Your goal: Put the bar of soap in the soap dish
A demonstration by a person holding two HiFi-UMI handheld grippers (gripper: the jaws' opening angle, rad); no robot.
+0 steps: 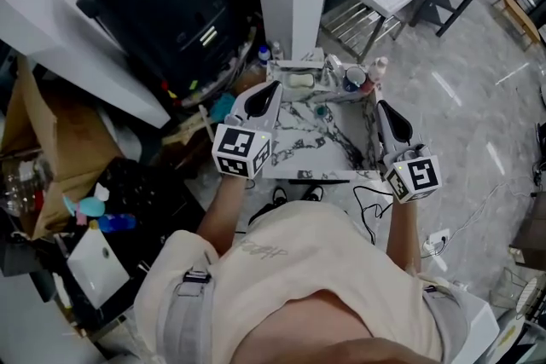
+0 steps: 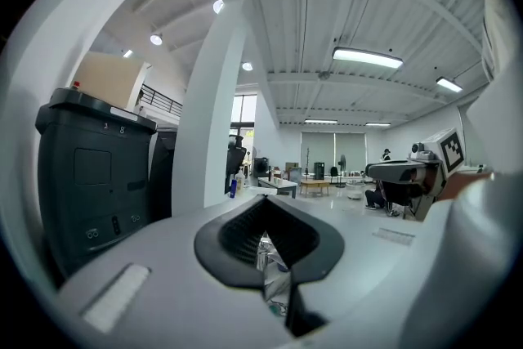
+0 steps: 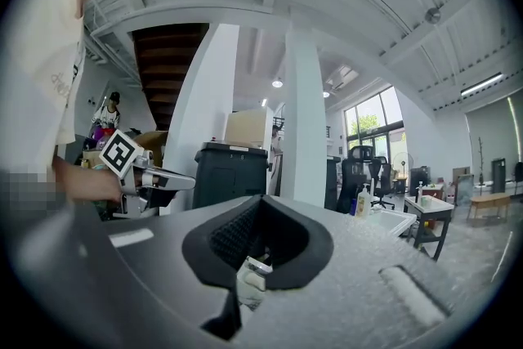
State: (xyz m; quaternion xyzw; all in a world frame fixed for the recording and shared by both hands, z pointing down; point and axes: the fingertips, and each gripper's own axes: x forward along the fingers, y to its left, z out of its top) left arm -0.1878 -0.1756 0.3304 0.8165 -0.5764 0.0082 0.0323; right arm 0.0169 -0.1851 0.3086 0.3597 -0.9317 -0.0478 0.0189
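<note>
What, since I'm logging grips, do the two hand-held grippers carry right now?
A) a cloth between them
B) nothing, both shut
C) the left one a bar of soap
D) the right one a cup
B: the left hand-held gripper and the right hand-held gripper hover over the marble table with jaws together and nothing in them.

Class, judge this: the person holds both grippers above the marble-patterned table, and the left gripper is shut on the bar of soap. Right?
Not quite. The left gripper is shut, but empty: the left gripper view shows its jaws together with nothing between them. It and the right gripper are indeed held above the marble-patterned table.
</note>
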